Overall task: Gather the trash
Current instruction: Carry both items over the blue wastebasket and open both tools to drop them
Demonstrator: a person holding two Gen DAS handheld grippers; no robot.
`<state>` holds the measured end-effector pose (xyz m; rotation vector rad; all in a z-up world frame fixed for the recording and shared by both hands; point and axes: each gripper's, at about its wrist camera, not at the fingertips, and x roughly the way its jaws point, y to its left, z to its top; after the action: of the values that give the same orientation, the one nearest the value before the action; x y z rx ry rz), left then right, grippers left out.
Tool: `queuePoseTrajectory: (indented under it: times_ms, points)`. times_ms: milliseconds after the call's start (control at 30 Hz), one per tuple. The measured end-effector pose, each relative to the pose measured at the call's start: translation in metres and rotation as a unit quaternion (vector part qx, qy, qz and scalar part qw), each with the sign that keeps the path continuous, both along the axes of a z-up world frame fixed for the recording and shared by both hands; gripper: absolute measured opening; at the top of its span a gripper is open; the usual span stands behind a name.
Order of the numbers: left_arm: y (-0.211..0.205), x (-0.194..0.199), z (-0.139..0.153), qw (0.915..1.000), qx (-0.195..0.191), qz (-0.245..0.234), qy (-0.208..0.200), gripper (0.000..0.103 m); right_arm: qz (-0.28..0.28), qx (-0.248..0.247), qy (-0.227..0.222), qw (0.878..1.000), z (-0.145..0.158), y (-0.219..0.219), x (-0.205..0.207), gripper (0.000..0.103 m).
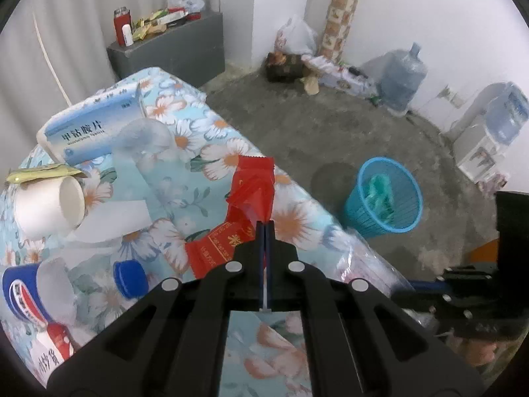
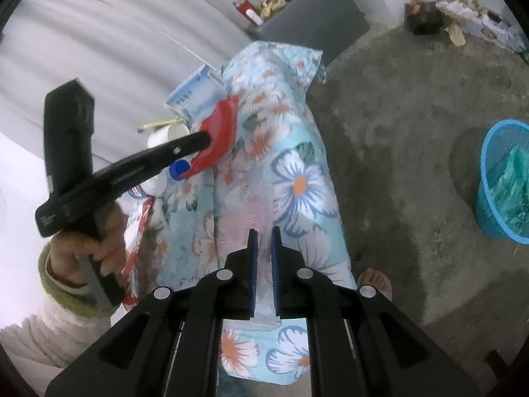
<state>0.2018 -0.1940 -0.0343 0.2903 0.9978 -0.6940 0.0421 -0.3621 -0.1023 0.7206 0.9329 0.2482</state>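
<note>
Centrally, in the left wrist view, we see the left gripper [image 1: 264, 226] with its jaws pressed together on the edge of a red wrapper [image 1: 246, 211], which is printed with gold Chinese characters too small for us to read. We note that the wrapper lies partly on the floral tablecloth [image 1: 185, 185] near the table's edge. Beside it we find a blue bottle cap [image 1: 130, 279], a white paper cup [image 1: 49, 206] lying on its side, and a clear plastic bottle [image 1: 145, 139]. Behind these we read "甲钴胺片" on a blue-and-white medicine box [image 1: 89, 125]. At lower left a red, white and blue packet [image 1: 36, 314] shows the characters "炒货". On the concrete floor, well apart from the table, we see a blue mesh waste basket [image 1: 385, 195] holding green plastic.

In the right wrist view, we see the right gripper [image 2: 264, 235] with its jaws nearly together on a thin, clear plastic bag [image 2: 263, 294] that overlies the cloth. At left we see a person's hand [image 2: 82, 248] and a green cuff.
</note>
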Motion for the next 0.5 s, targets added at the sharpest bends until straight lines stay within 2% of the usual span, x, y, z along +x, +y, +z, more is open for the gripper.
queuePoseTrajectory:
  times_ms: [133,267,400,500]
  points:
    - [0.002,-0.009,0.018,0.9995,-0.031,-0.003,0.006,0.000,-0.022,-0.008,-0.013,1.000,0.012,-0.012,-0.011,0.008]
    - [-0.015,-0.020,0.038,0.9982,-0.054,-0.023,0.004,0.000,-0.061,-0.018,-0.026,0.998,0.022,-0.034,-0.026,0.008]
    - [-0.057,-0.032,0.049,0.9960,-0.062,-0.064,0.006,0.000,-0.121,-0.034,-0.036,0.991,0.029,-0.071,-0.046,0.008]
    - [-0.107,-0.043,0.051,0.9924,-0.067,-0.102,0.013,0.000,-0.187,-0.071,-0.030,0.979,0.031,-0.104,-0.066,0.008]
